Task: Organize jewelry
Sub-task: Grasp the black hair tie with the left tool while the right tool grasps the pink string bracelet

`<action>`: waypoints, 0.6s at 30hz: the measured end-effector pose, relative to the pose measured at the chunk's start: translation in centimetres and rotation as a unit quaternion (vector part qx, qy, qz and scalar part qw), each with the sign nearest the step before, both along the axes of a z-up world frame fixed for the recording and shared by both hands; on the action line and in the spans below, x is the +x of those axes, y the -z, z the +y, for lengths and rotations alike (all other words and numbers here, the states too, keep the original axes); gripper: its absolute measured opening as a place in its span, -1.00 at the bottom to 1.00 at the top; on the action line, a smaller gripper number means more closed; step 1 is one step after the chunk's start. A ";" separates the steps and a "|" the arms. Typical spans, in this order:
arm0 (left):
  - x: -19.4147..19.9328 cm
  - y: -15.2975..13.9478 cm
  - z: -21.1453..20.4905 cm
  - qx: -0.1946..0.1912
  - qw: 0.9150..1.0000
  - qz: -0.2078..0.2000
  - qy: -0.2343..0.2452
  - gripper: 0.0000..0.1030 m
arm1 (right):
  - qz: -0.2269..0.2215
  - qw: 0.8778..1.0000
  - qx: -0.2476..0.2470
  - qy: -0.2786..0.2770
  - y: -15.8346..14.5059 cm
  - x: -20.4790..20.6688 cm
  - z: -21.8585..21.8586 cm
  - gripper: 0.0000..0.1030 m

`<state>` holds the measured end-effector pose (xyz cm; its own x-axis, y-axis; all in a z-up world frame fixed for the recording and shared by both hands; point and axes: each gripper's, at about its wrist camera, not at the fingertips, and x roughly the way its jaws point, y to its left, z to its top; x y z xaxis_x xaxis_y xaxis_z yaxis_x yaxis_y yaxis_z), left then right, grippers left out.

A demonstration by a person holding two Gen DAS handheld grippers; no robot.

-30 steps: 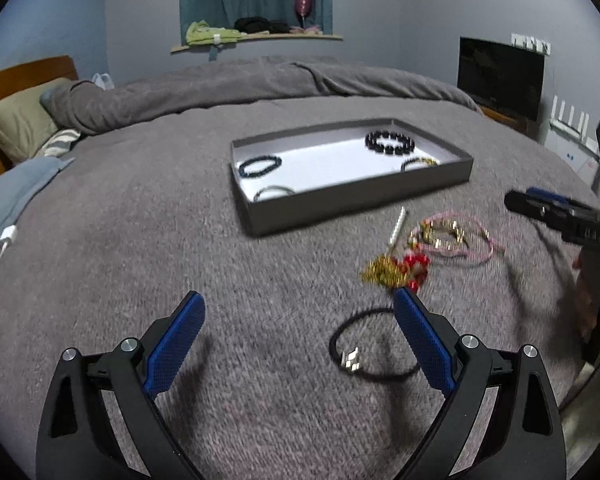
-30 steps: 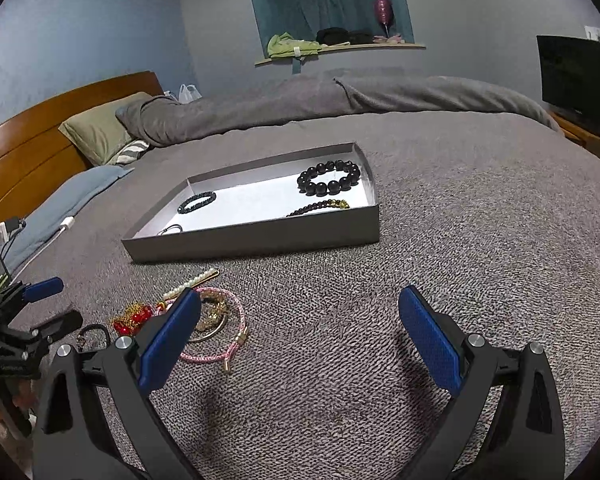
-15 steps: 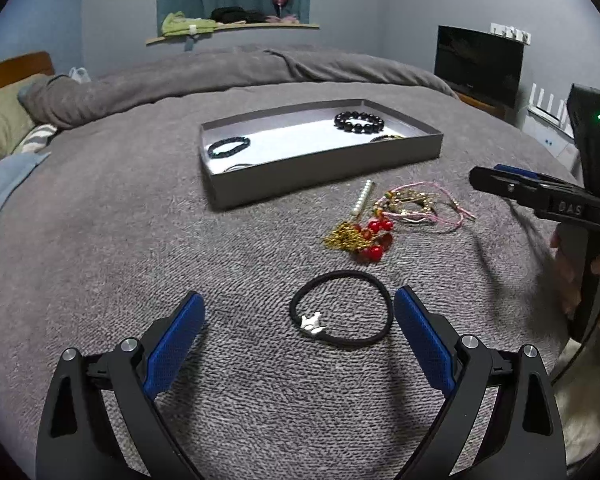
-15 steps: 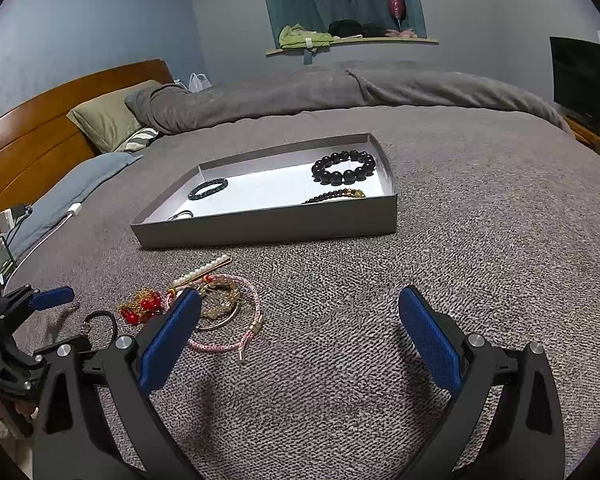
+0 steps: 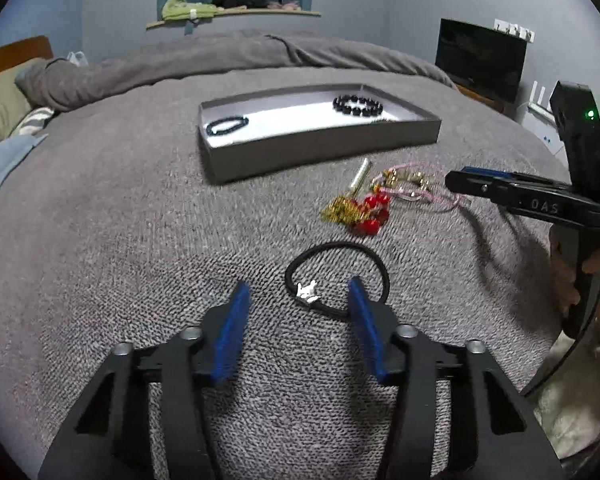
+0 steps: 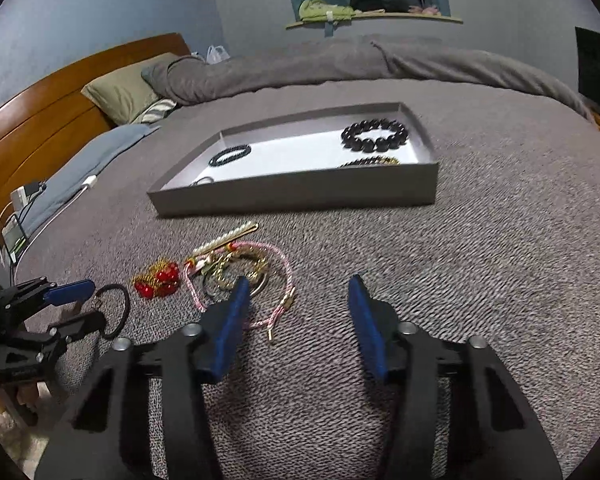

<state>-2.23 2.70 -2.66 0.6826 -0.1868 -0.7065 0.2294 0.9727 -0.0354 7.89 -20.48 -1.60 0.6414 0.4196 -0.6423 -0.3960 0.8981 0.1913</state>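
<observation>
A black hair band point(image 5: 336, 246) with a small silver charm lies on the grey bed cover. My left gripper point(image 5: 298, 286) hangs over its near side, jaws closing, the charm between them, pads clear of it. Further off lie red beads on a gold chain point(image 5: 360, 212), a pearl clip point(image 5: 360, 174) and a pink cord bracelet point(image 6: 260, 256). My right gripper point(image 6: 298, 282) is closing on nothing, its left finger over the pink cord. The grey tray point(image 6: 300, 192) holds a large black bead bracelet point(image 6: 375, 135) and a small dark one point(image 6: 230, 154).
A rolled grey duvet point(image 6: 340, 68), pillows point(image 6: 124, 92) and a wooden headboard point(image 6: 40, 120) lie beyond the tray. A phone and charger cable point(image 6: 16, 232) sit at the bed's left edge. A dark screen point(image 5: 480, 56) stands at the right. A person's hand point(image 5: 564, 276) holds the right gripper.
Both grippers' jaws have narrowed from wide open to about half. The black band has shifted from under the left gripper's right finger to between the fingers.
</observation>
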 end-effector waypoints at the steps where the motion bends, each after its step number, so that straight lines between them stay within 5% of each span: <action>1: 0.1 0.1 0.0 0.002 1.000 0.004 0.000 -0.07 | 0.001 1.000 -0.005 -0.002 0.1 0.0 0.2 -0.16; 9: 0.4 0.5 -0.4 0.014 1.000 0.014 0.005 -0.15 | 0.007 0.999 -0.039 -0.013 0.8 -0.1 1.5 -0.41; 13: 0.3 0.6 -0.8 0.019 1.000 0.014 0.014 -0.42 | 0.006 0.999 -0.049 -0.021 0.9 -0.4 1.8 -0.74; 18: 0.3 0.5 -0.7 0.011 1.000 0.010 0.014 -0.70 | 0.004 0.999 -0.043 -0.019 0.6 -0.5 1.5 -0.88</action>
